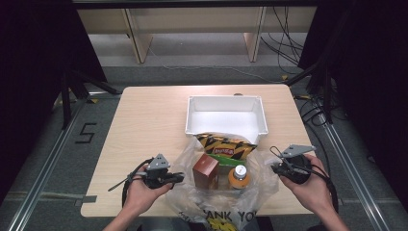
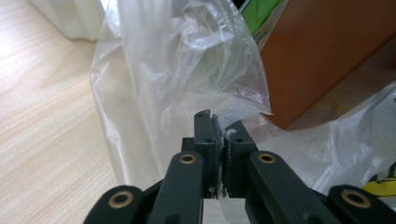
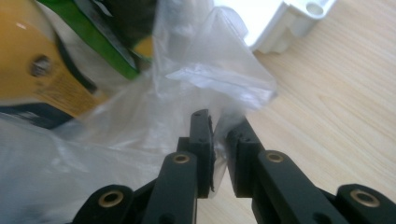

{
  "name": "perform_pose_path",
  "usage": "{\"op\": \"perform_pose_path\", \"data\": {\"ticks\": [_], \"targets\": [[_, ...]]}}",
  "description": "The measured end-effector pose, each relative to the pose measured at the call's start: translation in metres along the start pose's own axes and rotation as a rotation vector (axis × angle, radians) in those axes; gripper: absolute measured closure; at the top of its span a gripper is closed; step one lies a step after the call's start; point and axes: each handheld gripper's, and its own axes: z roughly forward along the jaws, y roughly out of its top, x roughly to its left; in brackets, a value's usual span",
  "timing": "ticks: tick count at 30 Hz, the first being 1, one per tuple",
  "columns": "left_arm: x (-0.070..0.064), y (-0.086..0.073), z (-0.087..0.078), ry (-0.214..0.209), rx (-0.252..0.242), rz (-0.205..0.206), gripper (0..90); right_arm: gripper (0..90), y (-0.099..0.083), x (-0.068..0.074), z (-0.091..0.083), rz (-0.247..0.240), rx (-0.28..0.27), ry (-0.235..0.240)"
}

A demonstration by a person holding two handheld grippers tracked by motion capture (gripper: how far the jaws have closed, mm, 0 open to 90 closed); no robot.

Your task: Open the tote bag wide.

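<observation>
High view: a clear crinkled plastic bag (image 1: pixel 219 192) sits at the near edge of the surface (image 1: pixel 144 125), holding a brown carton (image 1: pixel 206 169).

Left gripper view: the left gripper (image 2: pixel 219 135) fingers pinch the bag's film.

Right gripper view: the right gripper (image 3: pixel 219 135) fingers pinch the bag's opposite rim.

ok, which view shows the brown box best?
High view: the brown box stands whole inside the plastic bag, beside the bottle. Left gripper view gives one close side. Right gripper view offers nothing I can identify as it.
</observation>
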Motion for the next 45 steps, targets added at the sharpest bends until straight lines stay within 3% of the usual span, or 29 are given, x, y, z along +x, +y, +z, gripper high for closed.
{"op": "perform_pose_path", "data": {"ticks": [10,11,12,13,16,17,19,20,21,22,23,24,25,27,28,29,32,41,45], "targets": [[0.010,-0.007,0.011,-0.018,0.033,-0.094,88.6,82.3,-0.011,-0.012,0.017,0.047,0.066,0.011],[0.012,-0.006,0.011,-0.022,0.049,-0.070,88.4,81.7,-0.013,-0.012,0.019,0.064,0.080,0.016],[0.012,-0.007,0.014,-0.019,0.046,-0.088,88.3,81.6,-0.013,-0.012,0.020,0.071,0.088,0.018],[0.013,-0.007,0.015,-0.017,0.068,-0.075,88.2,81.5,-0.014,-0.012,0.021,0.085,0.097,0.027],[0.014,-0.009,0.019,-0.014,0.083,-0.070,87.6,81.1,-0.015,-0.016,0.024,0.029,0.086,0.018],[0.012,-0.010,0.022,-0.017,0.069,-0.104,87.2,80.7,-0.016,-0.017,0.025,0.007,0.095,0.020],[0.014,-0.011,0.020,-0.003,0.080,-0.077,82.3,76.5,-0.017,-0.015,0.023,0.031,0.106,0.031],[0.013,-0.010,0.016,0.009,0.065,-0.076,79.6,74.0,-0.017,-0.013,0.022,0.059,0.094,0.044],[0.010,-0.009,0.014,0.014,0.039,-0.082,76.7,71.3,-0.018,-0.012,0.022,0.088,0.048,0.051],[0.010,-0.009,0.014,0.014,0.039,-0.082,72.9,71.3,-0.018,-0.012,0.022,0.088,0.048,0.051],[0.010,-0.008,0.009,0.012,0.031,-0.058,72.9,68.4,-0.018,-0.017,0.016,0.041,0.041,0.094],[0.005,-0.006,-0.001,0.036,-0.002,-0.043,66.6,63.7,-0.020,-0.014,0.006,0.105,-0.018,0.109],[0.003,-0.004,-0.006,0.041,-0.016,-0.023,63.5,61.3,-0.019,-0.014,0.000,0.120,-0.042,0.115],[0.000,-0.002,-0.011,0.047,-0.032,-0.004,55.0,57.3,-0.019,-0.013,-0.009,0.130,-0.104,0.125],[-0.003,0.000,-0.015,0.051,-0.062,-0.006,55.0,57.3,-0.019,-0.013,-0.009,0.130,-0.104,0.125],[-0.008,0.003,-0.025,0.074,-0.099,0.007,49.1,53.7,-0.016,-0.012,-0.024,0.127,-0.093,0.138],[-0.013,0.007,-0.037,0.071,-0.137,0.019,41.9,51.1,-0.011,-0.008,-0.039,0.118,-0.167,0.137],[-0.017,0.023,-0.065,0.071,-0.185,0.051,37.2,49.2,0.002,-0.006,-0.070,0.082,-0.266,0.112],[-0.014,0.031,-0.073,0.073,-0.218,0.030,37.4,49.8,0.011,-0.010,-0.068,0.070,-0.283,0.102]]}}
